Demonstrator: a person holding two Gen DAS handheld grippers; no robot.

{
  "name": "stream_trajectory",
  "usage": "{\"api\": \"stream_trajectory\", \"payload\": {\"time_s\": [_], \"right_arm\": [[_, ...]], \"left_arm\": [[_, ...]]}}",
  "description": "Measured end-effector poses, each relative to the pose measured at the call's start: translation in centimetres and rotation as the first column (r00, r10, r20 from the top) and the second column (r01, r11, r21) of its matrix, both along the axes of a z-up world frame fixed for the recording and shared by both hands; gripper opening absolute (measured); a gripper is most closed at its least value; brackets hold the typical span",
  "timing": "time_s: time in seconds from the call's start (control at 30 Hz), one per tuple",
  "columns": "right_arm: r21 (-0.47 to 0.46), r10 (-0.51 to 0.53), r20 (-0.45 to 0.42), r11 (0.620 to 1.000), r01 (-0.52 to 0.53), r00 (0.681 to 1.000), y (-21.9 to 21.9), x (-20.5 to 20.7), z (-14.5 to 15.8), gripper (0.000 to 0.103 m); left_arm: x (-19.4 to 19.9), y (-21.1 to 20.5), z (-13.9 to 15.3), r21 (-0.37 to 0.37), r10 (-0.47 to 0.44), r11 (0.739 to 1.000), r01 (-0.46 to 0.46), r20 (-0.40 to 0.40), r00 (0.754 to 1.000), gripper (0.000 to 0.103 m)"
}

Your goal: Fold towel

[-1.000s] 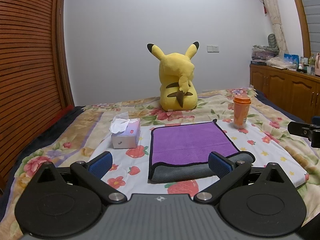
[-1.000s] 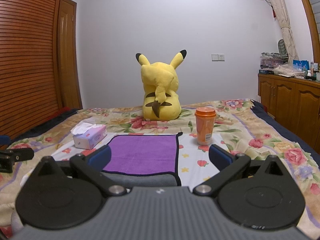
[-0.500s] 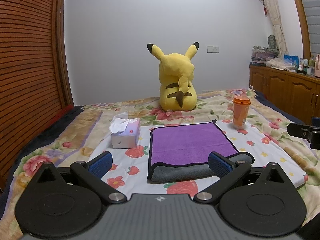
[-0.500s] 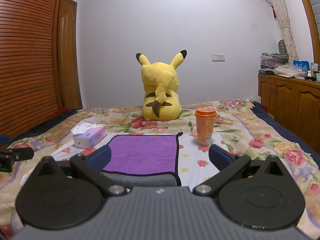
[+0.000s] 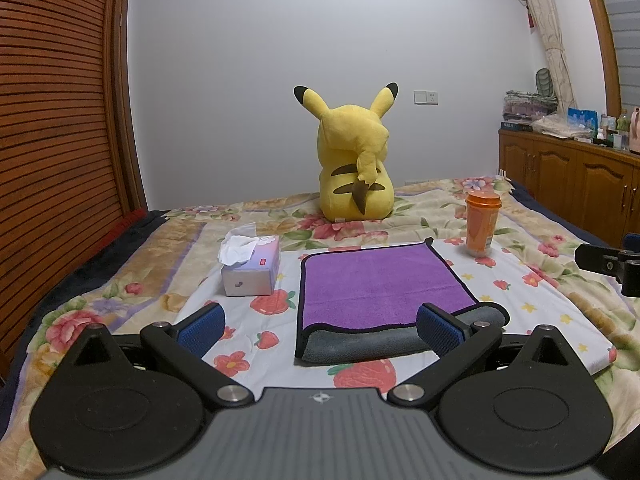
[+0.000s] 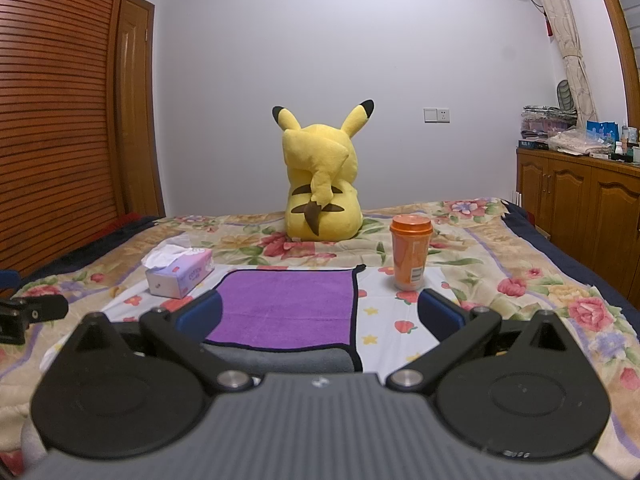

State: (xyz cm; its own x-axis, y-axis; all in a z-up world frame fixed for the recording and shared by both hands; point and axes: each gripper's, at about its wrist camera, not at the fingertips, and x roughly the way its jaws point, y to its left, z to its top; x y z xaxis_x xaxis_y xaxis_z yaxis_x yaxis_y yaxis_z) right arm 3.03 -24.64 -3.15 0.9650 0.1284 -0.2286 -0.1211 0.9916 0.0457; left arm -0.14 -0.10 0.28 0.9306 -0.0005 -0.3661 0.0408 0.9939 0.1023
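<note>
Nearest in each wrist view are the black linkages and blue-padded fingers of the gripper itself. The left gripper [image 5: 320, 330] has its fingers spread wide with nothing between them, held low over the floral bedsheet [image 5: 152, 280]. The right gripper [image 6: 319, 312] is just as wide open and also holds nothing.

Just beyond the fingertips lies the folded purple microfibre towel with black trim and grey underside [image 5: 380, 280], flat on the bed, its grey folded edge nearest the cameras. The left view shows that grey edge in full, with the towel's right near corner behind the right fingertip; in the right view [image 6: 288, 304] the gripper body hides much of the near edge, and the left fingertip overlaps the towel's left side.

Left of the towel stands a lilac tissue box with a white tissue sticking out [image 5: 250, 266]. To the towel's far right stands an orange plastic cup with a lid [image 6: 411, 258]. Farther back sits a yellow plush toy with black-tipped ears [image 5: 354, 172], facing the wall.

Only the right view shows the wooden door [image 6: 136, 112]. Each view catches part of the other gripper at its edge.
</note>
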Motion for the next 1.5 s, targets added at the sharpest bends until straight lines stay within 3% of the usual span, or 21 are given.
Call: {"api": "stream_trajectory", "payload": {"time_s": [0.73, 1.5], "right_arm": [[-0.003, 0.001, -0.002, 1.0, -0.001, 1.0, -0.1, 0.1, 0.3, 0.103], [-0.036, 0.014, -0.093, 0.999, -0.017, 0.996, 0.7, 3.3, -0.6, 0.103]], "left_arm": [[0.0, 0.0, 0.0, 0.0, 0.002, 1.0, -0.002, -0.005, 1.0, 0.103], [3.1, 0.0, -1.7, 0.013, 0.001, 1.0, 0.0, -0.108, 0.994, 0.103]]}}
